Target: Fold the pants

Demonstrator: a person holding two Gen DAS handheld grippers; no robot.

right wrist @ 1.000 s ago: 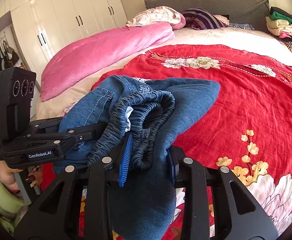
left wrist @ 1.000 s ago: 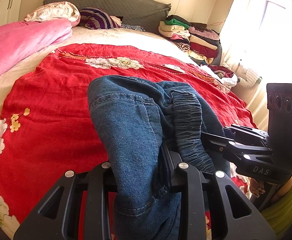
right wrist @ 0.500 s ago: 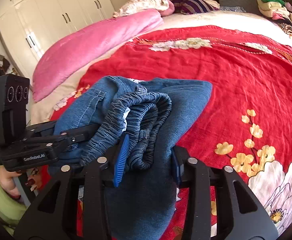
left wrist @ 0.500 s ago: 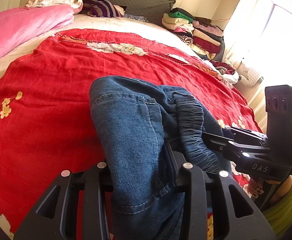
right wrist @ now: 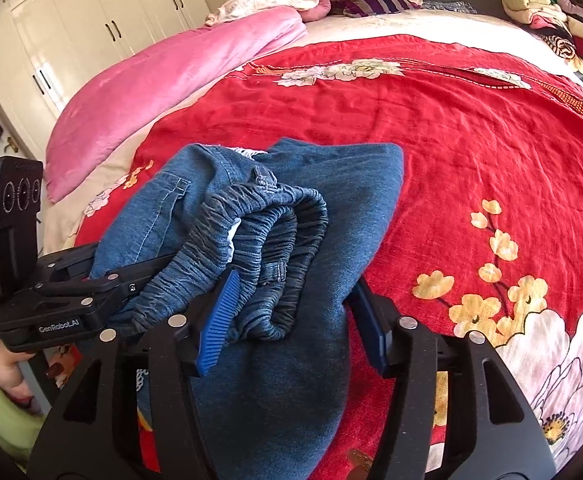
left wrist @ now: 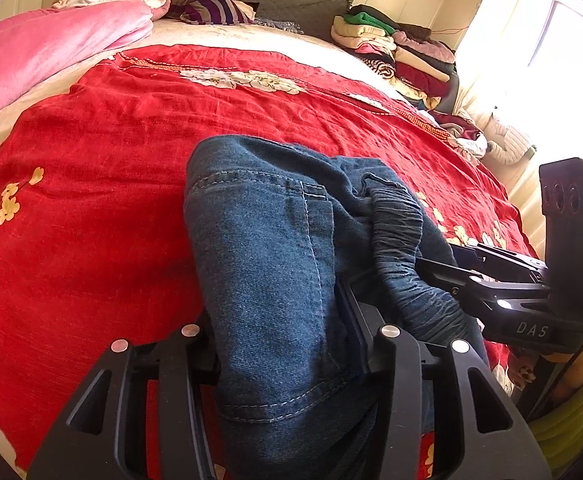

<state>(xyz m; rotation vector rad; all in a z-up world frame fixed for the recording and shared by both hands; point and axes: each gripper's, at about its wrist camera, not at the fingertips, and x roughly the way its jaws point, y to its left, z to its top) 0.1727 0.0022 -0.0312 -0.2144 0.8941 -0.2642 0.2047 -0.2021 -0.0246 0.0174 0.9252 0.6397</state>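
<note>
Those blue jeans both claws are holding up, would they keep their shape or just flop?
Probably flop: the jeans sag over the left gripper. The bunched elastic waistband likely stretches if tugged. Denim looks rough, so the right gripper probably won't slip.

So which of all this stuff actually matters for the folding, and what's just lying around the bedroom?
Part of the job:
- jeans, gripped at the waistband
- left gripper, shut on them
- right gripper, shut on them
- red bedspread, the folding surface

Just lying about:
- pink quilt
- striped pillow
- stacked clothes
- white wardrobes
</note>
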